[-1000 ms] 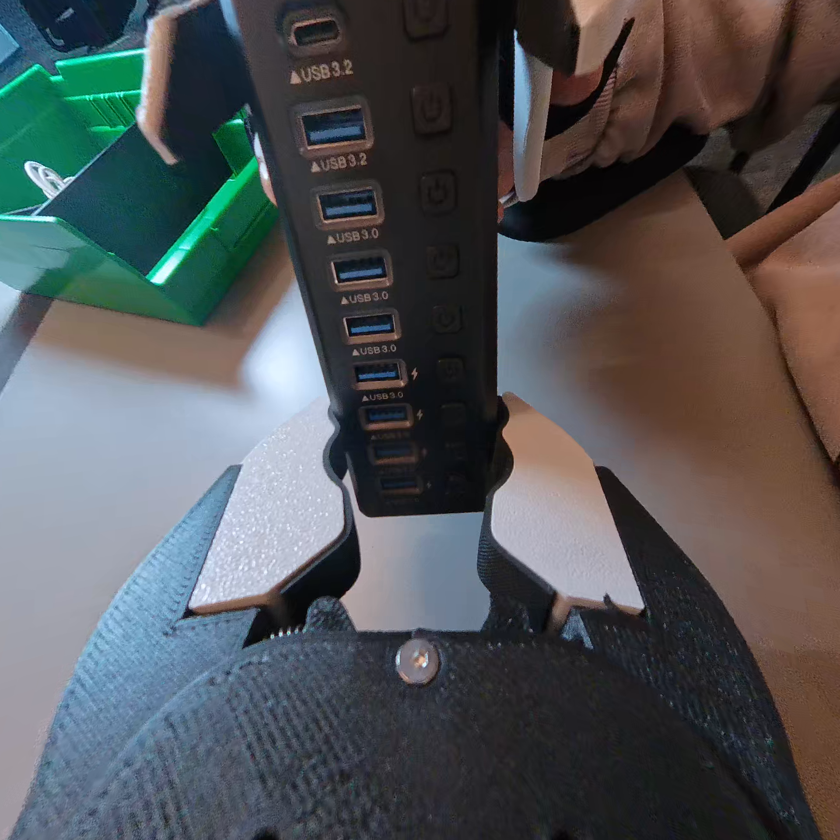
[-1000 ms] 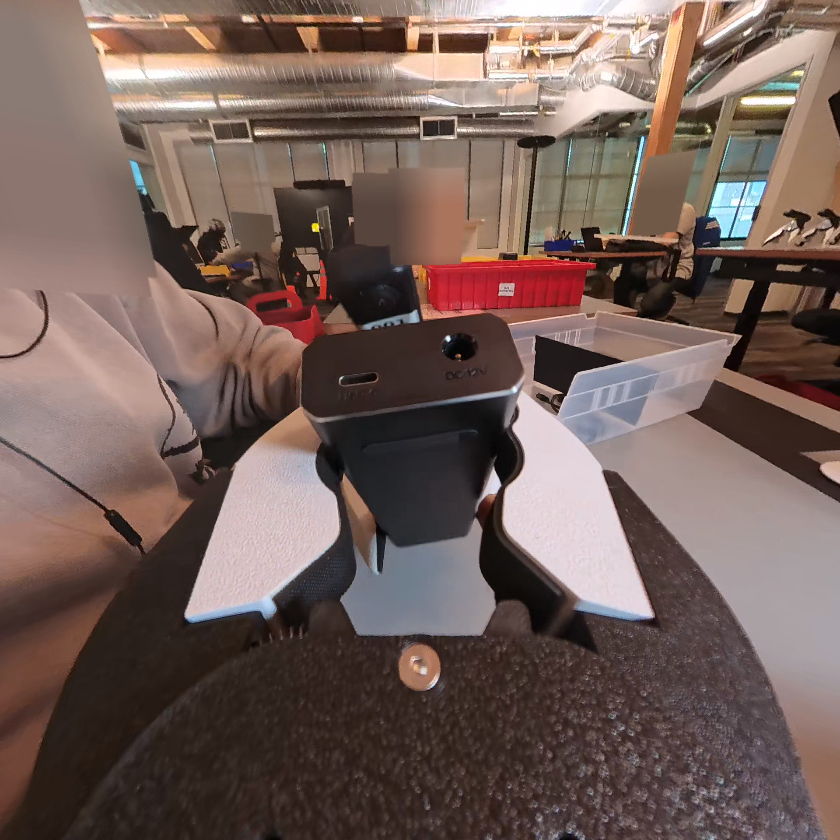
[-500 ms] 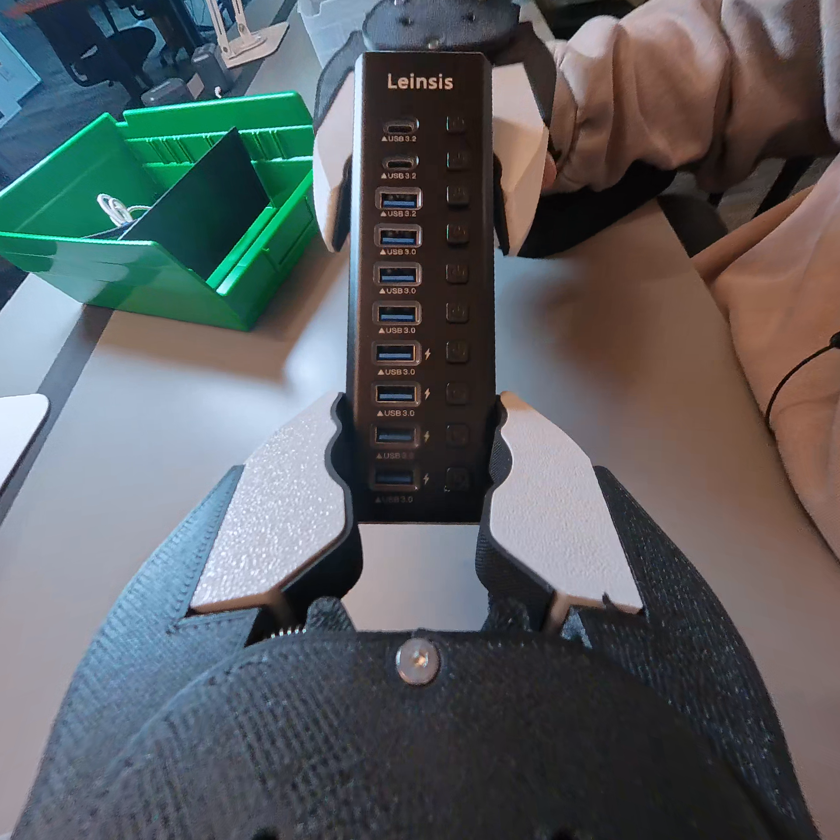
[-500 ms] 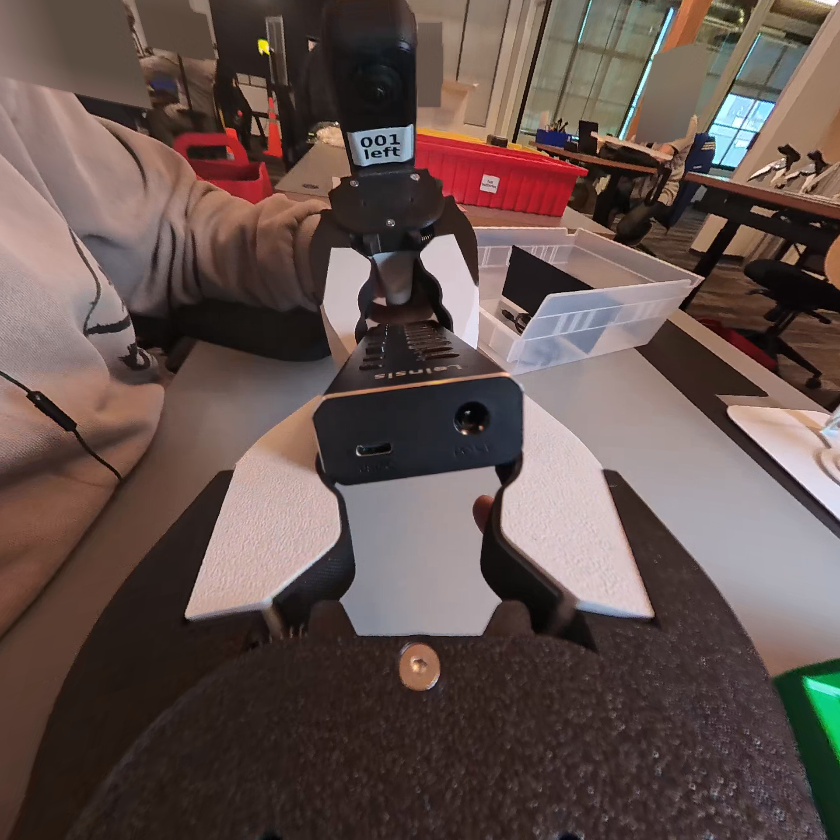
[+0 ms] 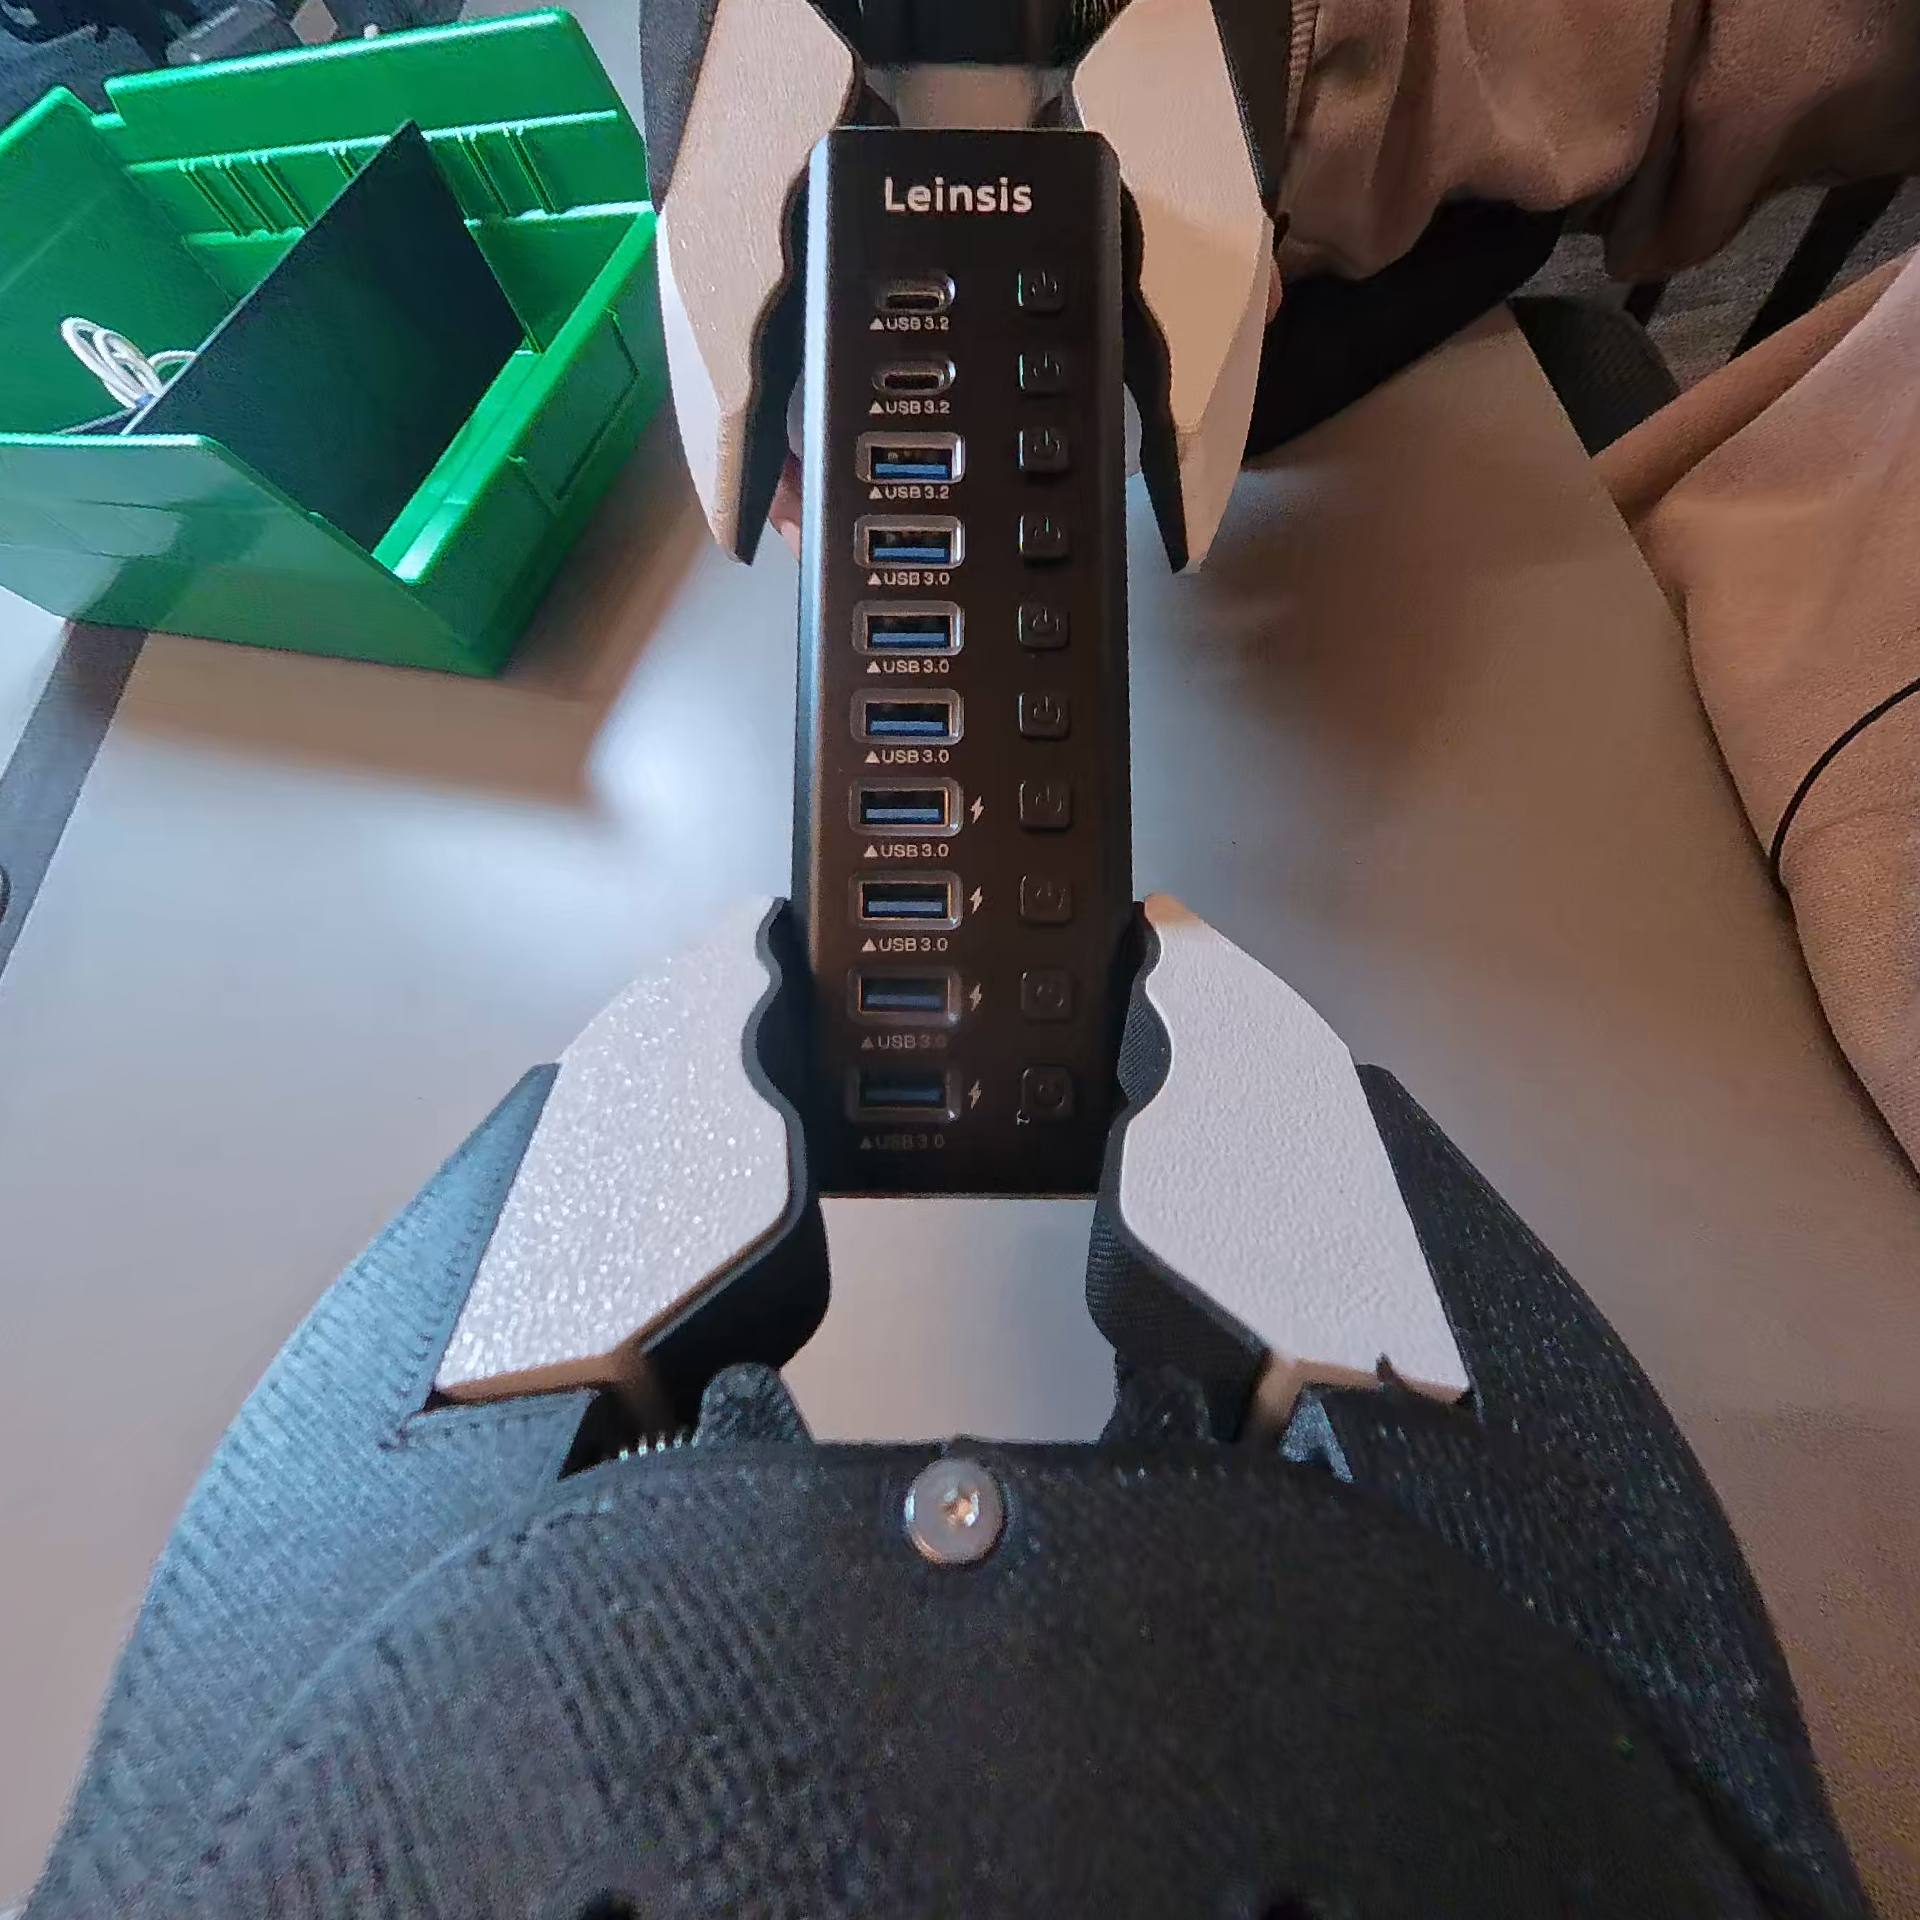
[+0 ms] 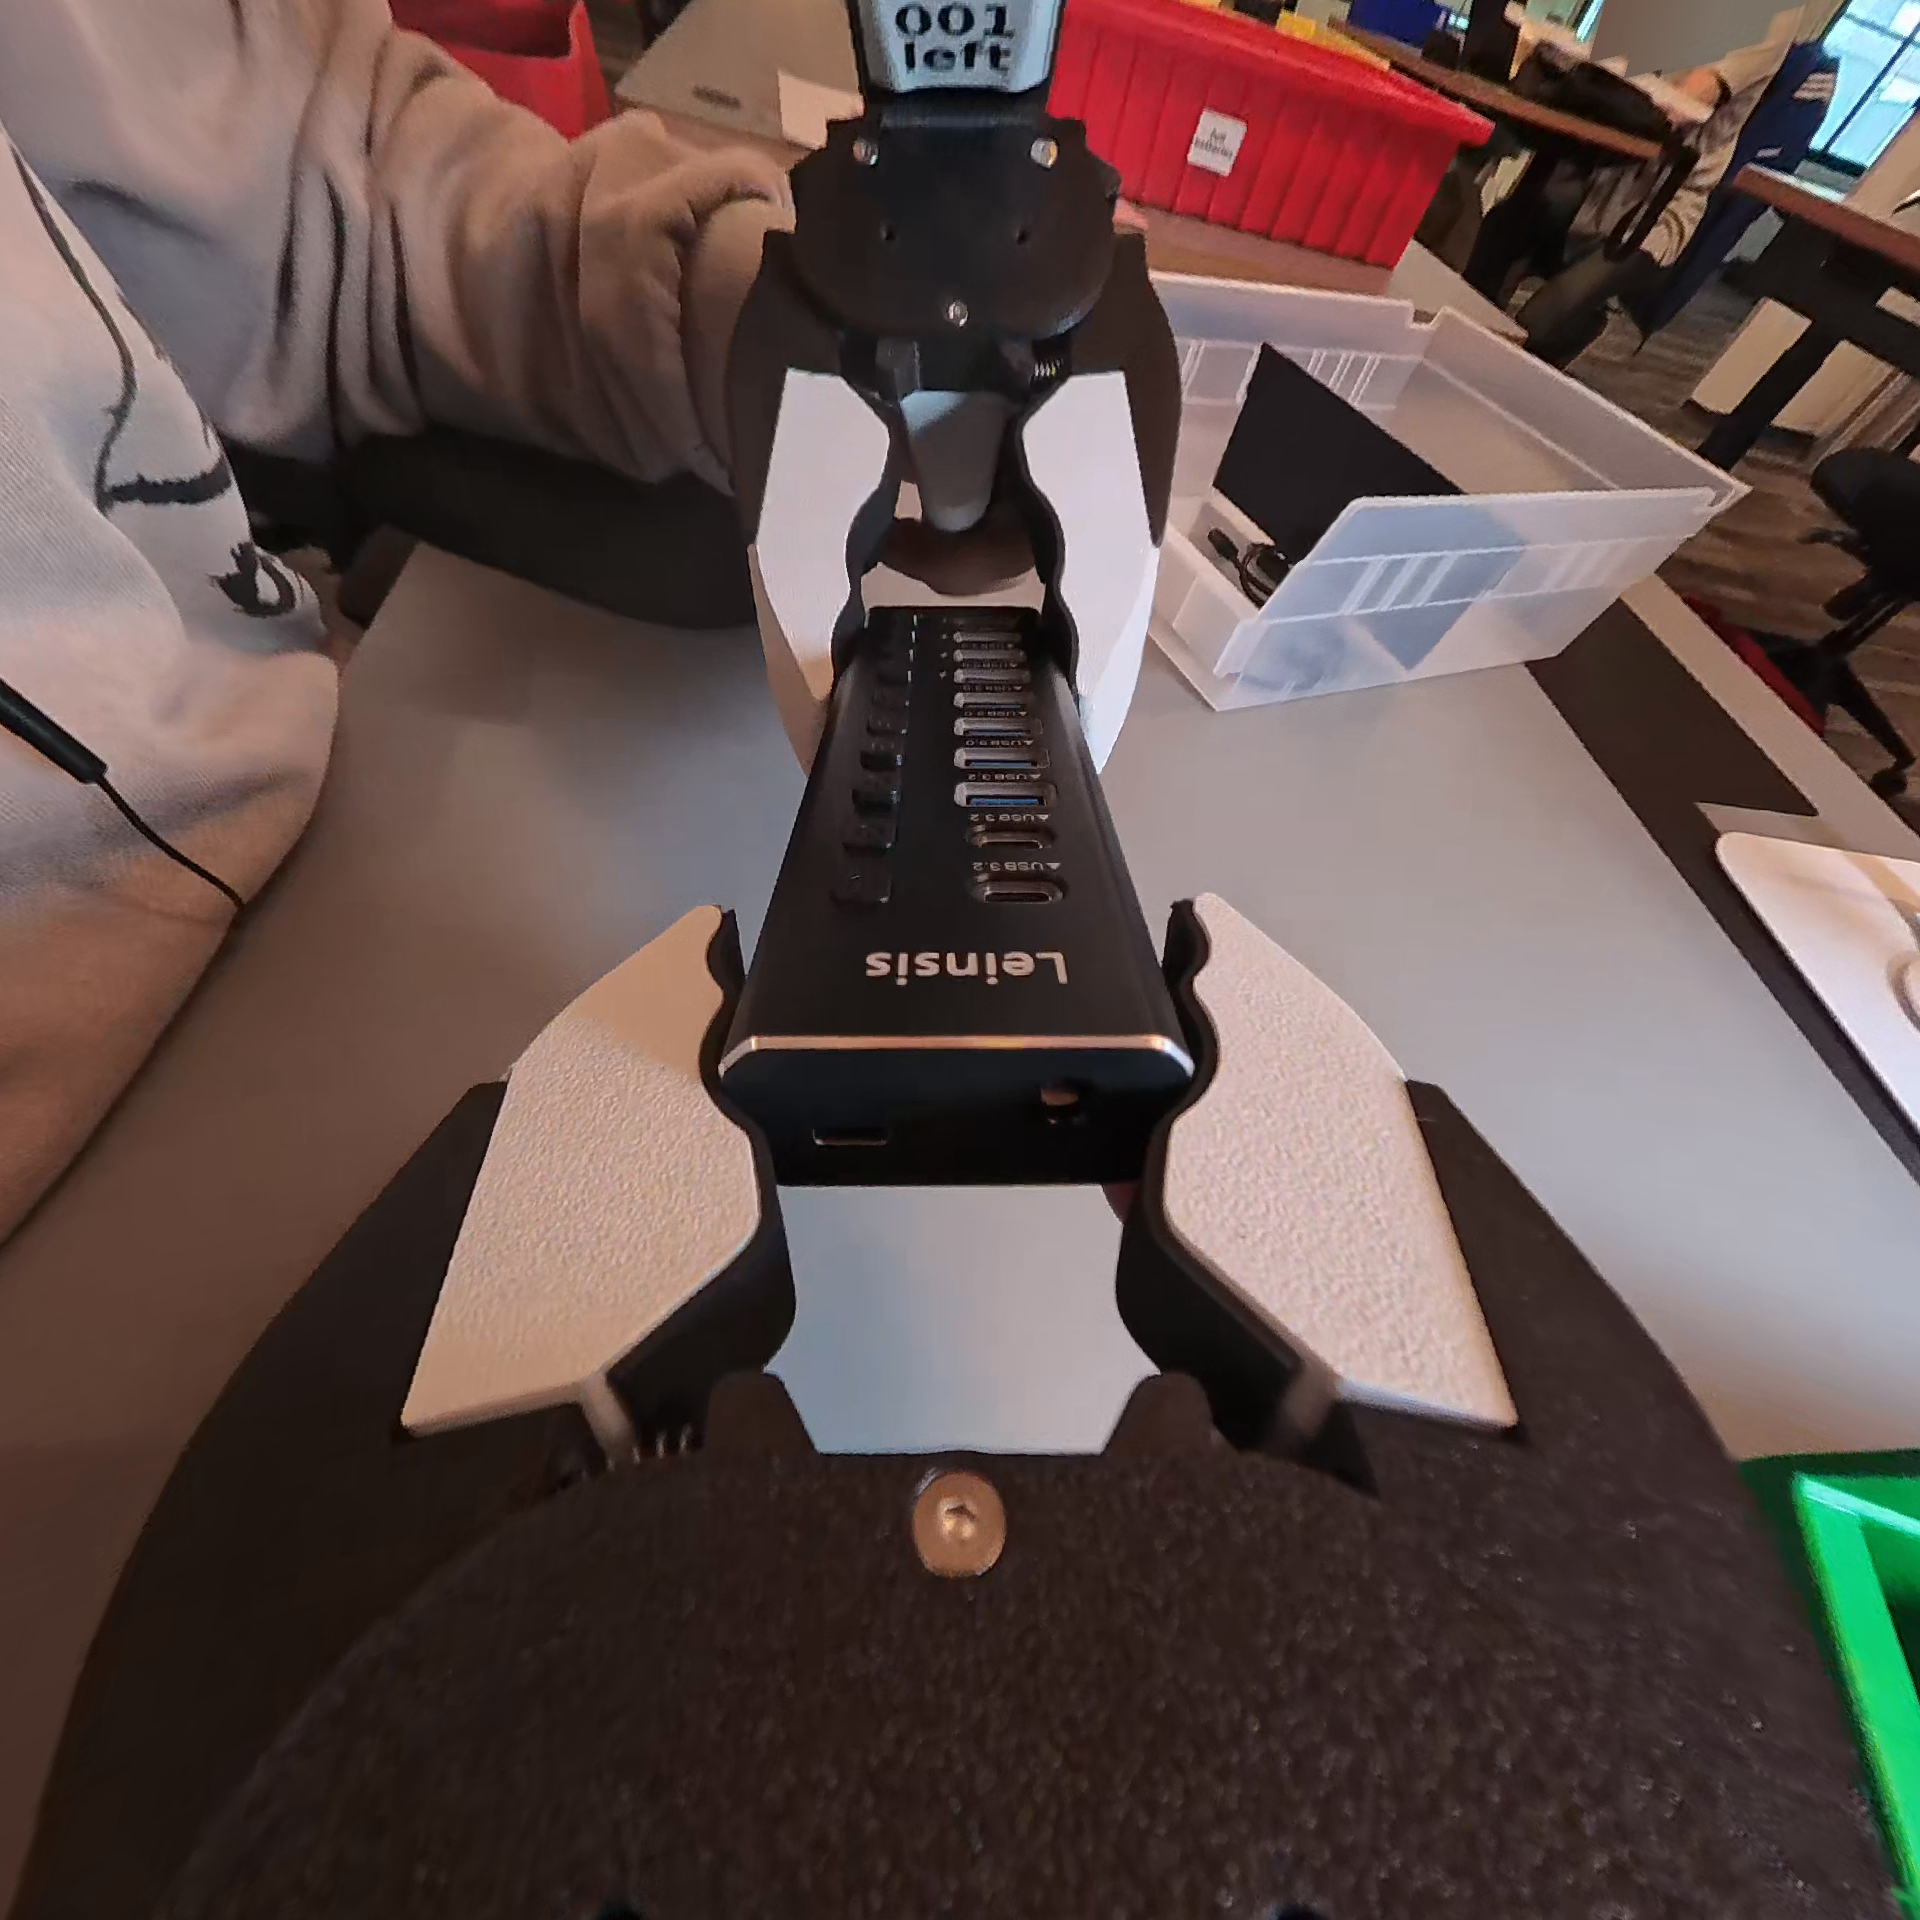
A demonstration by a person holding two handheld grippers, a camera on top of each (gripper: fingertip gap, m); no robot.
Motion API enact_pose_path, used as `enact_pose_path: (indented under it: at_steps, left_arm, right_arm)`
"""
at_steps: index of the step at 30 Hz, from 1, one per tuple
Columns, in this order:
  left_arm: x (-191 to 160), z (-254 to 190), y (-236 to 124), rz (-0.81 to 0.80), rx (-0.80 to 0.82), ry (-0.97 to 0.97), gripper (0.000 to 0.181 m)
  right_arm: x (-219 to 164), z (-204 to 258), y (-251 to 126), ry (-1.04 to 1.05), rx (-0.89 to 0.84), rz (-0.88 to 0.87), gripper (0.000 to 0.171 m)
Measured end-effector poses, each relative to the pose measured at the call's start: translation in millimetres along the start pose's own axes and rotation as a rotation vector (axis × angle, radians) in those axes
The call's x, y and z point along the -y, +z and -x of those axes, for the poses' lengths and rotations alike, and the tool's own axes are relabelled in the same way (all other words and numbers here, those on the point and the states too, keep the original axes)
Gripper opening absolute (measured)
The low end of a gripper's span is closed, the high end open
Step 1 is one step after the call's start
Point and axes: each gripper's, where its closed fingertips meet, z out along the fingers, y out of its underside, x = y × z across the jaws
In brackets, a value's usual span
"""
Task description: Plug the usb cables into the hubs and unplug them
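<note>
Your left gripper (image 5: pixel 961 1039) is closed onto the near end of the black USB hub (image 5: pixel 961 665), its jaws pressing the hub's two long sides beside the last ports. Your right gripper (image 6: pixel 961 1029) clamps the opposite end the same way, the end face with its small socket and round jack turned toward that camera. So the hub spans between your two grippers, port side up, held level over the table (image 5: pixel 343 935); whether its underside touches the tabletop cannot be told from either view. Every port that shows is empty, and no cable is in either gripper.

The risk, as I judge it, sits in the handover: both grips are on short lengths of smooth side wall, so if you open one before the hub is set down, the long body may pivot in the other and swing or drop. Pulling the two grippers apart or twisting them unevenly could also make it slip.

The table is a plain grey top. A green bin (image 5: pixel 312 416) with a black divider and a coiled white cable (image 5: pixel 104 358) stands to one side, a clear bin (image 6: pixel 1455 520) to the other. Beyond it are a red crate (image 6: pixel 1268 135), desks and chairs.
</note>
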Motion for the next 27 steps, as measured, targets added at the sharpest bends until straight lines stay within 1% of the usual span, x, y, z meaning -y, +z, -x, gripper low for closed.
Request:
enact_pose_path:
  at_steps: [3, 5, 11, 15, 17, 19, 20, 22, 24, 26, 27]
  left_arm:
    - [-2.7, -1.8, 1.1, 0.005, -0.016, -0.005, 0.06]
    - [-2.7, -2.7, 2.7, -0.001, -0.021, -0.011, 0.06]
    - [7.4, -4.5, 11.9, -0.12, -0.053, -0.099, 0.06]
    - [14.2, -5.7, 13.7, -0.188, -0.077, -0.157, 0.06]
    - [18.9, -6.8, 13.4, -0.22, -0.09, -0.179, 0.06]
    - [24.9, -8.0, 14.8, -0.265, -0.106, -0.221, 0.06]
    - [28.2, -8.9, 15.2, -0.289, -0.117, -0.243, 0.06]
    - [37.9, -10.4, 13.7, -0.35, -0.15, -0.294, 0.06]
    - [49.9, -12.2, 10.3, -0.415, -0.187, -0.333, 0.06]
    - [53.0, -13.7, 12.7, -0.411, -0.172, -0.312, 0.06]
    - [51.5, -16.5, 15.8, -0.388, -0.165, -0.285, 0.06]
  right_arm:
    - [-3.4, 2.2, 1.4, -0.015, -0.003, 0.022, 0.077]
    - [-1.1, 2.7, 0.2, -0.007, 0.001, -0.003, 0.077]
    - [38.5, -5.2, -14.8, 0.133, 0.006, -0.305, 0.074]
    - [43.6, -7.0, -19.2, 0.231, 0.045, -0.364, 0.076]
    - [53.8, -8.0, -23.0, 0.291, 0.064, -0.444, 0.078]
    - [65.9, -13.9, -29.2, 0.335, 0.037, -0.539, 0.077]
    - [69.2, -15.6, -31.0, 0.333, 0.02, -0.556, 0.079]
    - [67.3, -14.9, -27.1, 0.291, -0.01, -0.516, 0.081]
    - [61.0, -6.1, -14.1, 0.282, 0.013, -0.456, 0.082]
    - [55.8, 2.0, 1.3, 0.272, 0.017, -0.405, 0.079]
    - [54.6, 4.3, 7.0, 0.263, 0.01, -0.393, 0.073]
